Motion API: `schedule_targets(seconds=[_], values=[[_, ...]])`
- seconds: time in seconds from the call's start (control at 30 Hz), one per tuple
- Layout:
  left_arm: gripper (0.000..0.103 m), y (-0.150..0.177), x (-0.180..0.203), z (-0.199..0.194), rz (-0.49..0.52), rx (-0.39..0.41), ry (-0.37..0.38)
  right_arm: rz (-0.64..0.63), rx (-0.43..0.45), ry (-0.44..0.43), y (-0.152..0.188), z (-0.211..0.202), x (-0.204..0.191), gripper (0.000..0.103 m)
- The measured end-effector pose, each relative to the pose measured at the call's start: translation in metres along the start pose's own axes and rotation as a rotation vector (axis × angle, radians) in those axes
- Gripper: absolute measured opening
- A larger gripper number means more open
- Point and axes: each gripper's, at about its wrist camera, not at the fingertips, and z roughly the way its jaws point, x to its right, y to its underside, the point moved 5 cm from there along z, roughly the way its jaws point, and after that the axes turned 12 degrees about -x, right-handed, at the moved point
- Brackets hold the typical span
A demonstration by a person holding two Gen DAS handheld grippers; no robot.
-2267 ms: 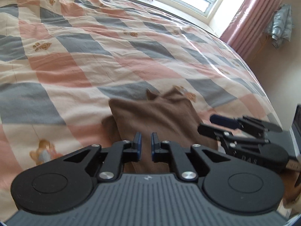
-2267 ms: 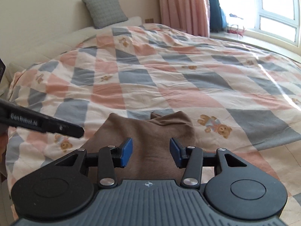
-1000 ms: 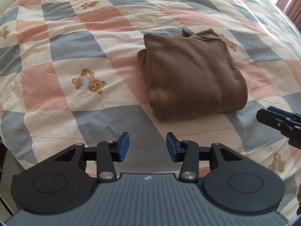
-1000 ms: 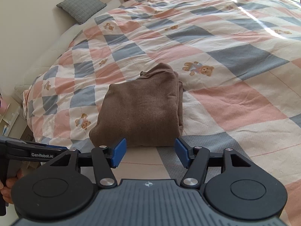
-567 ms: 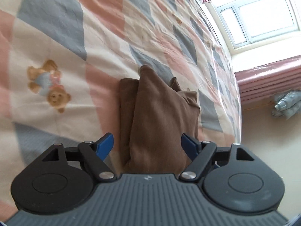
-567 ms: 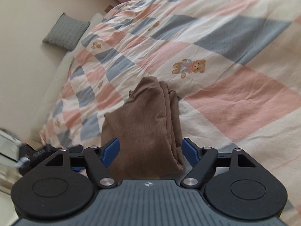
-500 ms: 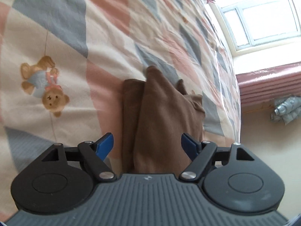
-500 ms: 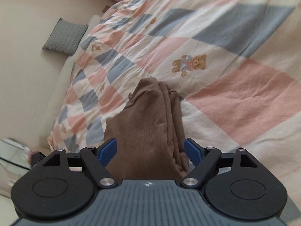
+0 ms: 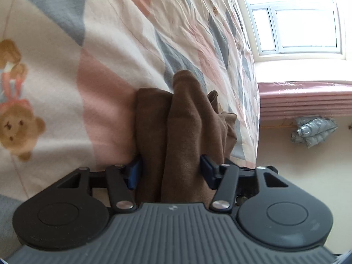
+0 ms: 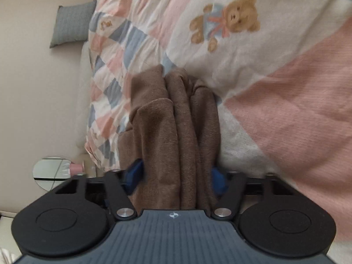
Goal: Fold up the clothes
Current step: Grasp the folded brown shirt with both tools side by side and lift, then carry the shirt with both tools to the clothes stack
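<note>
Brown folded garment (image 9: 187, 132) fills the gap between the left gripper's (image 9: 169, 172) jaws in the left wrist view: the jaws stand wide, one blue pad (image 9: 133, 173) against the stack's left flank and the other against its right, so they bracket the whole bundle; whether they press it or merely touch cannot be told. The garment lies on the bed's checked quilt (image 9: 105, 44), a soft, fuzzy fabric folded into several thick layers whose rounded folded ends point away from the camera, with a looser corner sticking out at the far right. A printed teddy bear (image 9: 16, 127) sits on the quilt to the left, and a window (image 9: 297, 15) and pink curtain (image 9: 305, 101) show beyond the bed. In the right wrist view the right gripper (image 10: 176, 177) also has its jaws spread wide around the same garment (image 10: 173, 127), a blue pad (image 10: 134, 173) on each side of the stack, somewhat blurred, and the layers show as three or four upright ridges. A grey pillow (image 10: 71, 25) lies at the bed's far end. No readable writing shows in either view.
</note>
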Motion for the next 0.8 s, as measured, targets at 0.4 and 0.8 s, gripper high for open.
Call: schedule_targets(seconds=[0.4, 0.8], values=[[0.032, 0.014, 0.109, -0.022, 0.279, -0.160, -0.123, 0.202, 0.360, -0.184, 0.116, -0.074, -0.019, 0.032], [0.032, 0.150, 0.384, 0.142, 0.771, -0.637, 0.046, 0.416, 1.206, -0.246, 0.406, -0.295, -0.061, 0.032]])
